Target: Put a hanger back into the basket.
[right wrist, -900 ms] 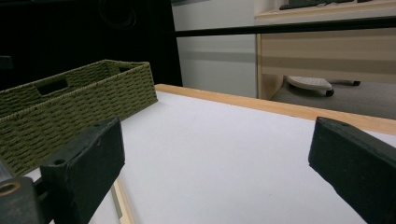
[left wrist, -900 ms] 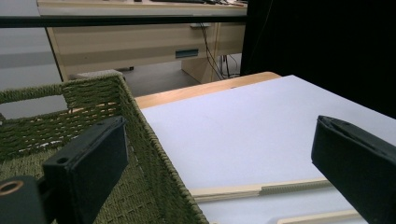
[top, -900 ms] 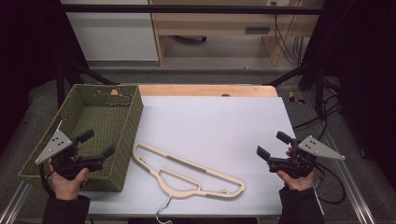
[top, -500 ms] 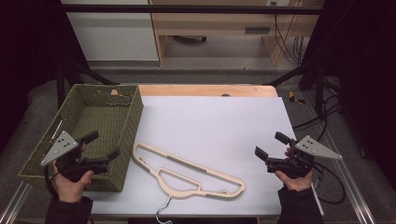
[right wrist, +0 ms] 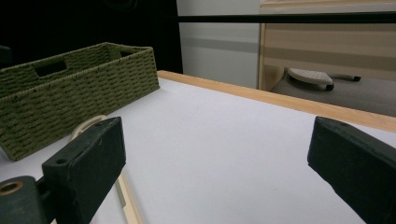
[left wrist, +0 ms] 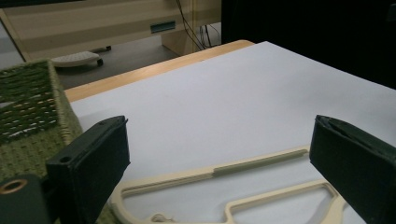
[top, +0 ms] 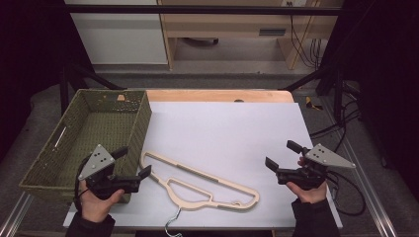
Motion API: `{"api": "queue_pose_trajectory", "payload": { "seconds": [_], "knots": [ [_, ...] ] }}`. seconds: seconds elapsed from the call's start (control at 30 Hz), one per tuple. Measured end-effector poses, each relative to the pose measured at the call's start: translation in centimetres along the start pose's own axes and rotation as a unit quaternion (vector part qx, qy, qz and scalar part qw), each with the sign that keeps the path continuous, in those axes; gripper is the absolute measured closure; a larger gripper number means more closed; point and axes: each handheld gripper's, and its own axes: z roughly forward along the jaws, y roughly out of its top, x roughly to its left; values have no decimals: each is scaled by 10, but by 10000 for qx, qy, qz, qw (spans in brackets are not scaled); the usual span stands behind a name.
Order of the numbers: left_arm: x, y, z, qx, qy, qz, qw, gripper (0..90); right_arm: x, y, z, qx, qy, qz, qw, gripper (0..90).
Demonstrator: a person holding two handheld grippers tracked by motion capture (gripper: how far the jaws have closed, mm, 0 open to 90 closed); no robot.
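1. Near the front edge of the bench (top: 222,123) lies the hanger (top: 197,183), a pale wooden one, flat on the white sheet, its metal hook (top: 173,223) poking over that front edge.
2. Its upper-left shoulder sits just beside the green woven basket (top: 89,131), close to the basket's near right corner; in the left gripper view the hanger (left wrist: 219,175) runs across between the jaws, lower down on the sheet.
3. Left tongs (top: 132,164) stand released, jaws wide, hovering over the basket corner and pointing at the hanger's left end, likely lined up to take that end.
4. Right tongs (top: 284,157) are released too, holding nothing, well apart from the hanger's right tip, probably waiting to steady or lift the other end.
5. Beyond the hanger the sheet is bare all the way back, so lifting room is good; the basket wall and the overhanging hook are the tight spots.
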Motion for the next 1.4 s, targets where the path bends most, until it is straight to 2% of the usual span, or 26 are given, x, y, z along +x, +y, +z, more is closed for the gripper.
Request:
{"api": "queue_pose_trajectory", "payload": {
  "seconds": [0.17,0.27,0.43,0.67,0.87,0.9,0.93,0.97,1.07,1.17,1.27,1.3,1.4],
  "knots": [
    [-16,-6,10,209,-58,-18,9998,61,3,1,0,23,53,-83,9999,49],
    [-26,-13,15,361,-135,-3,9993,67,5,1,1,33,65,-47,10000,49],
    [-39,-30,24,682,-237,-40,9974,94,6,1,2,66,114,-51,9999,50],
    [-52,-58,29,1146,-319,-83,9929,112,7,2,1,56,141,-63,9999,53],
    [-60,-72,34,1448,-395,-178,9885,175,9,1,4,127,152,-49,9998,55],
    [-61,-74,36,1500,-407,-187,9877,212,9,0,6,127,185,-81,9997,55],
    [-63,-76,37,1544,-426,-195,9869,212,9,0,6,127,185,-81,9997,55],
    [-65,-77,38,1585,-460,-217,9861,266,10,0,7,152,194,-60,9997,56],
    [-70,-82,43,1705,-540,-203,9837,315,10,-1,8,183,195,-82,9996,56],
    [-74,-86,46,1859,-555,-213,9808,408,12,-2,11,228,211,-99,9995,56],
    [-78,-89,48,1947,-517,-187,9793,447,12,-3,11,241,224,-93,9994,56],
    [-79,-90,49,1980,-515,-183,9787,489,13,-3,12,265,214,-81,9994,56],
    [-82,-93,52,2099,-515,-186,9762,520,13,-3,12,262,217,-94,9994,56]
  ]
}}
